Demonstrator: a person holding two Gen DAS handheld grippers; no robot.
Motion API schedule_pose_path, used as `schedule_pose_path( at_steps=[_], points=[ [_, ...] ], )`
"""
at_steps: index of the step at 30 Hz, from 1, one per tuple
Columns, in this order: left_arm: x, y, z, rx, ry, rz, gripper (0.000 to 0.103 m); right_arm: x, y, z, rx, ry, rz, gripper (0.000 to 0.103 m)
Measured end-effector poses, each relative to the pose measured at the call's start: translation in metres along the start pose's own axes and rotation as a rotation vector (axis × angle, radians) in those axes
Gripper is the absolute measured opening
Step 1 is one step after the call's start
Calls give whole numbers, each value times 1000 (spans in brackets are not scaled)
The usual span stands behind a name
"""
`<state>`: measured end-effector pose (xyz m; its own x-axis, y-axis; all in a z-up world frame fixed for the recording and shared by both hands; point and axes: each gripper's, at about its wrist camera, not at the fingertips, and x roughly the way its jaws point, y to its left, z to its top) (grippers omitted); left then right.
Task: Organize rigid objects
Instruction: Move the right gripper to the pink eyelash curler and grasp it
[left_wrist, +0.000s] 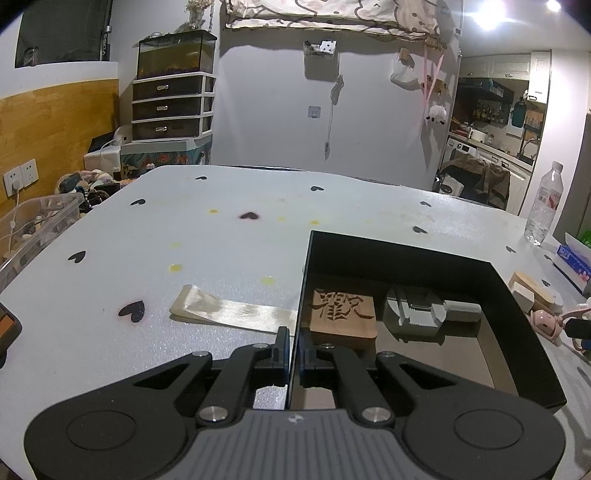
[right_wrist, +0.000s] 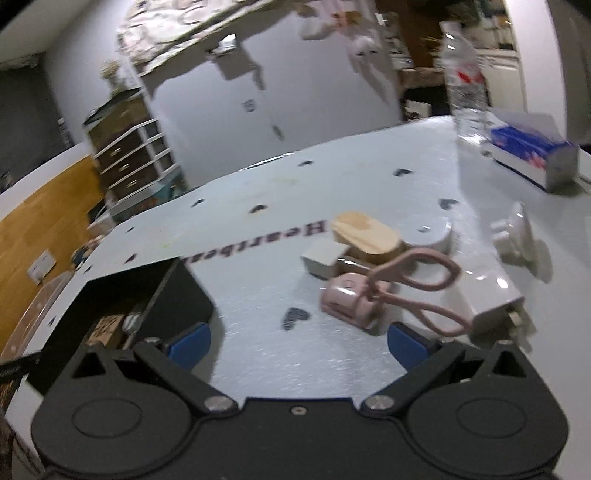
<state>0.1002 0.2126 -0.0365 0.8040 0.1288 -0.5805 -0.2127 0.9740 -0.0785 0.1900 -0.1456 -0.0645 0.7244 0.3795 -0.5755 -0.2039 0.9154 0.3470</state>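
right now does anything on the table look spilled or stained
Yes. Small yellow spots dot the white table cover left of the black box, like dried drips. Nothing looks tipped or broken.

Left tongs (left_wrist: 293, 354) clamped tight; right tongs (right_wrist: 297, 338) spread wide.

The left gripper (left_wrist: 293, 354) has matte black linkage arms with silver pivot screws, a ribbed grey plate at its base, and two round black discs at the sides. The right gripper (right_wrist: 297, 341) is built alike (its picture is blurred), with blue pads (right_wrist: 404, 341) on black fingers.
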Motion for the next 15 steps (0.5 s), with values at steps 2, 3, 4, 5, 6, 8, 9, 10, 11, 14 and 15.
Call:
schedule_pose_path(
  at_steps=[2, 3, 4, 5, 6, 8, 9, 10, 11, 14, 15],
  points=[
    [0, 1, 0, 0, 2, 0, 4, 2, -5, 1, 11, -17, -18, 103],
    [0, 1, 0, 1, 3, 0, 4, 4, -6, 3, 7, -28, -28, 103],
    [0, 0, 0, 1, 3, 0, 4, 5, -6, 5, -3, -39, -37, 103],
    [0, 1, 0, 1, 3, 0, 4, 7, -7, 7, -13, -47, -44, 103],
    [0, 0, 0, 1, 3, 0, 4, 9, -7, 9, -23, -53, -53, 103],
    [0, 0, 0, 1, 3, 1, 4, 14, -8, 12, -49, -65, -57, 103],
    [0, 0, 0, 2, 3, 1, 4, 17, -8, 14, -68, -70, -66, 103],
    [1, -1, 0, 2, 4, 1, 4, 21, -9, 16, -94, -74, -84, 103],
    [1, -1, 0, 3, 5, 2, 4, 26, -9, 17, -119, -74, -95, 103],
    [2, 0, 0, 2, 6, 2, 4, 37, -8, 22, -188, -58, -118, 101],
    [2, 0, 0, 2, 5, 2, 4, 40, -8, 22, -209, -54, -117, 97]
  ],
)
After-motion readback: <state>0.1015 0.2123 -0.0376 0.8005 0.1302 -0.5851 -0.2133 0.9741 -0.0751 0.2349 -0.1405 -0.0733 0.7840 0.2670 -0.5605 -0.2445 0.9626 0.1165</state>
